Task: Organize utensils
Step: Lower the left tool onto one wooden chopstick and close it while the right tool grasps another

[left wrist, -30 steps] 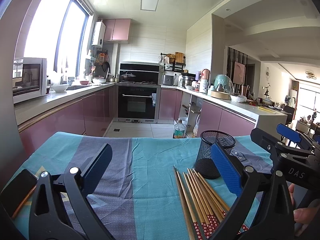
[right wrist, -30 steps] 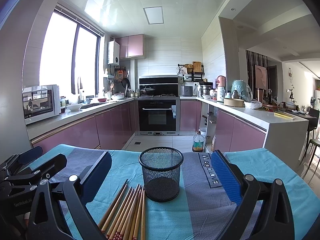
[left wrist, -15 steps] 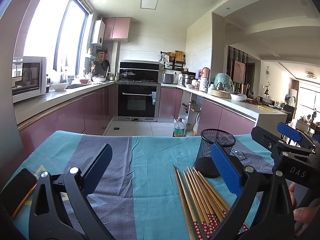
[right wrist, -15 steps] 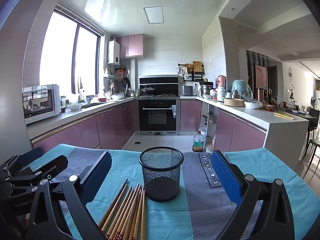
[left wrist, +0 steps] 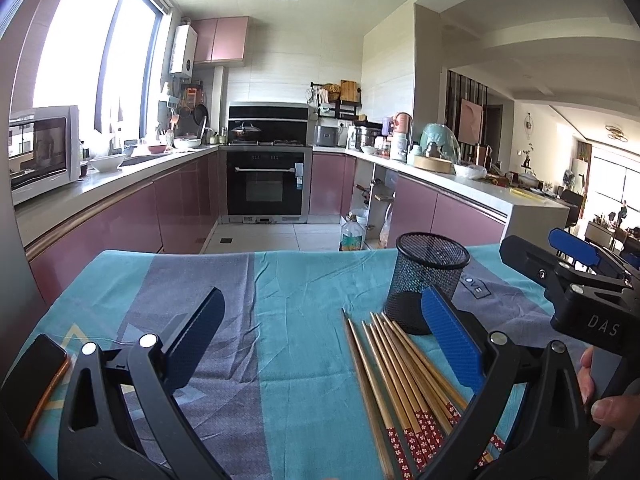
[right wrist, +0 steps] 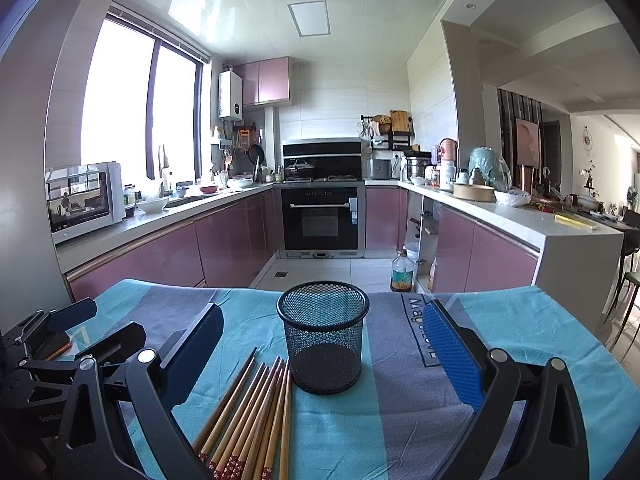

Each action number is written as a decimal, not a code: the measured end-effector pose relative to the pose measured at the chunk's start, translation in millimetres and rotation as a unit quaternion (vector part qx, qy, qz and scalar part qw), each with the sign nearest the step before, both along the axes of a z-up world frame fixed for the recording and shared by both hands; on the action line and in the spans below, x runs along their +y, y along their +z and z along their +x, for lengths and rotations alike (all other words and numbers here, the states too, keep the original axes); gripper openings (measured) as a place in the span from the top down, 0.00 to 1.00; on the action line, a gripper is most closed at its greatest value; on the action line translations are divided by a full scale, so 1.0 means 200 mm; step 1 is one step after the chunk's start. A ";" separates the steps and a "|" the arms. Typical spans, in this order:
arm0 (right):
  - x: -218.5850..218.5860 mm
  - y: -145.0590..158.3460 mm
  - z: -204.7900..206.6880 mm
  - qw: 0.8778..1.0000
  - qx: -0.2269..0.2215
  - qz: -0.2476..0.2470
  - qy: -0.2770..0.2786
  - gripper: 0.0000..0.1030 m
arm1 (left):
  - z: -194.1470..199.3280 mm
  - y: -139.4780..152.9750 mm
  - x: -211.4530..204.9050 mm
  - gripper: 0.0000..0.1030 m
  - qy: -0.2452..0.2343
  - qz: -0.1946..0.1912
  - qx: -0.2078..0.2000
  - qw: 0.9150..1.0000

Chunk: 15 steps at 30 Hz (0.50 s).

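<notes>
One mesh cup (right wrist: 323, 345), several chopsticks (right wrist: 256, 412)

Cloth-covered table (right wrist: 520, 320): chopsticks (right wrist: 256, 412), mesh cup (right wrist: 323, 344), phone (left wrist: 32, 380)

Left claw (left wrist: 324, 340) gapes wide, empty; right claw (right wrist: 324, 344) likewise.

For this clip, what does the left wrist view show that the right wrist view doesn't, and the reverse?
Only the left wrist view: a phone lying at the cloth's left edge, and the person's fingers under the right gripper.

Only the right wrist view: down into the mesh cup, which looks empty, and the left gripper from the side.

Both: the chopsticks lying loose on the striped tablecloth beside the cup, both grippers open and holding nothing.
</notes>
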State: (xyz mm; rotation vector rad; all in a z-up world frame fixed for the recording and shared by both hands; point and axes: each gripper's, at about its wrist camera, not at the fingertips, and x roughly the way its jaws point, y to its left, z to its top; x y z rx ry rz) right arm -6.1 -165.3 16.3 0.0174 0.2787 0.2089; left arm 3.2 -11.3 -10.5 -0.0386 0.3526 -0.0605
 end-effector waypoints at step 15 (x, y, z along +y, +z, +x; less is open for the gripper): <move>0.07 -0.37 0.28 0.968 0.234 -0.050 0.071 0.41 | 0.30 -0.30 -0.09 0.28 -0.056 0.078 0.177 0.979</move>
